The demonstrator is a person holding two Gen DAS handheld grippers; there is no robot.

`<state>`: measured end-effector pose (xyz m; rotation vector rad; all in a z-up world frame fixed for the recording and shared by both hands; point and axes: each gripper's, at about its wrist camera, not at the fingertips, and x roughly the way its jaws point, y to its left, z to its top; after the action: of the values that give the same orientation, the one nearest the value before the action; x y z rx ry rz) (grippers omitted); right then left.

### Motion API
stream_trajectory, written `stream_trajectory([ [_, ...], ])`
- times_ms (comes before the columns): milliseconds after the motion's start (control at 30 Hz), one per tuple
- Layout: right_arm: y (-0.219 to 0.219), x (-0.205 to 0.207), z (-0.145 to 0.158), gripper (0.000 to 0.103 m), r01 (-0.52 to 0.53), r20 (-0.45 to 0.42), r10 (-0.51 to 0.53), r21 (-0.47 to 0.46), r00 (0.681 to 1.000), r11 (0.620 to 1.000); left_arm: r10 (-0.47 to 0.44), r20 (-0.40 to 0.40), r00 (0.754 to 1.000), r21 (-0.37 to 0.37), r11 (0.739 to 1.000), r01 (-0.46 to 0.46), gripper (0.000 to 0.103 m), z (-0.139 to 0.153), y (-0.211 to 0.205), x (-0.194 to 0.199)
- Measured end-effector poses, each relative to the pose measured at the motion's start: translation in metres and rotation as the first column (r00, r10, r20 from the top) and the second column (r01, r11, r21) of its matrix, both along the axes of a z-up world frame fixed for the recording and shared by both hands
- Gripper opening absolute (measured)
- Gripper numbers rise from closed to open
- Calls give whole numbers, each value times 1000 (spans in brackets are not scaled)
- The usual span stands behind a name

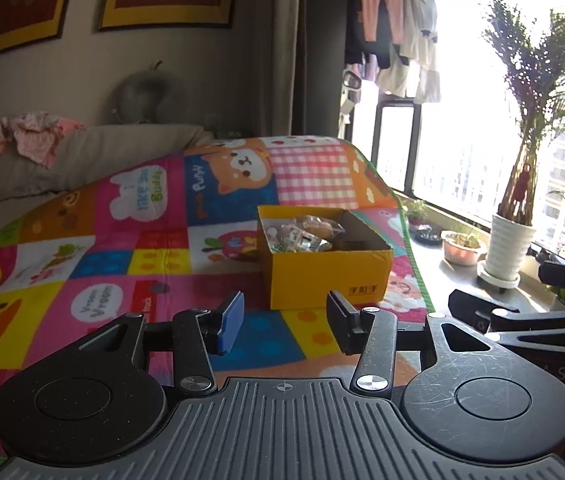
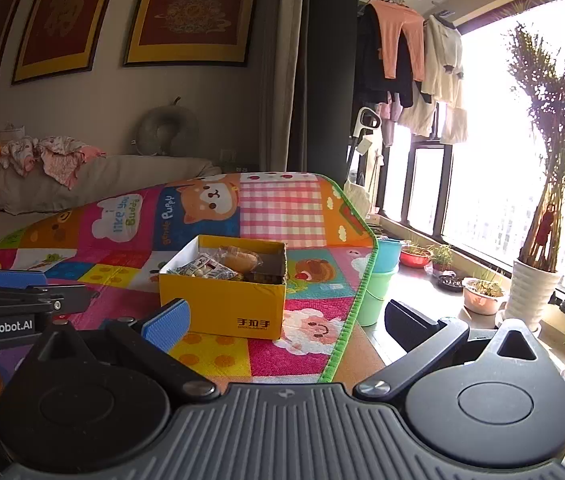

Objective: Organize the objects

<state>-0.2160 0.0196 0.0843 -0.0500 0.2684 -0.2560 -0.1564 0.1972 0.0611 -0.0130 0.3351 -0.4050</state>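
Yellow cardboard box (image 1: 324, 276), open-topped, rectangular, sitting on patchwork cartoon mat (image 1: 82, 240) nr its window-side edge. Box holding crinkly clear-wrapped snack packets (image 2: 206, 270) plus round golden bun (image 2: 242, 261) in plastic; dark items at rear, unclear. Left gripper (image 1: 284, 322) hovering just short of box, fingers partly apart, gripping nothing; blue ribbed pad (image 1: 231, 322) showing. Right gripper (image 2: 286, 320) hovering beside it, fingers spread wide, empty. Green buckets (image 2: 378, 280) stacked by mat edge; white ribbed pot (image 2: 532, 292) w/ palm standing at window.
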Motion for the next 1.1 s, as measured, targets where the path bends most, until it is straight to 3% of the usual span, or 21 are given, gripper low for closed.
stream_trajectory([
  [167, -3, 13, -9, 103, -32, -83, 38, 77, 996, 996, 44, -36, 998, 13, 999, -43, 41, -3, 4, 2],
  [300, -9, 12, -9, 103, 1, -83, 9, 115, 997, 993, 27, -33, 999, 8, 1000, -27, 32, -2, 3, 0],
  [800, -10, 11, -11, 103, -9, -79, 18, 112, 997, 994, 41, -14, 999, 86, 995, -39, 32, -2, -8, -8],
  [1000, -11, 13, -11, 103, -5, -76, 14, 119, 997, 993, 32, -45, 998, 90, 996, -28, 32, -3, -9, -6],
  [1100, -10, 13, -11, 103, -9, -76, 17, 116, 997, 993, 40, -92, 995, 95, 995, -31, 25, -6, -9, -1],
])
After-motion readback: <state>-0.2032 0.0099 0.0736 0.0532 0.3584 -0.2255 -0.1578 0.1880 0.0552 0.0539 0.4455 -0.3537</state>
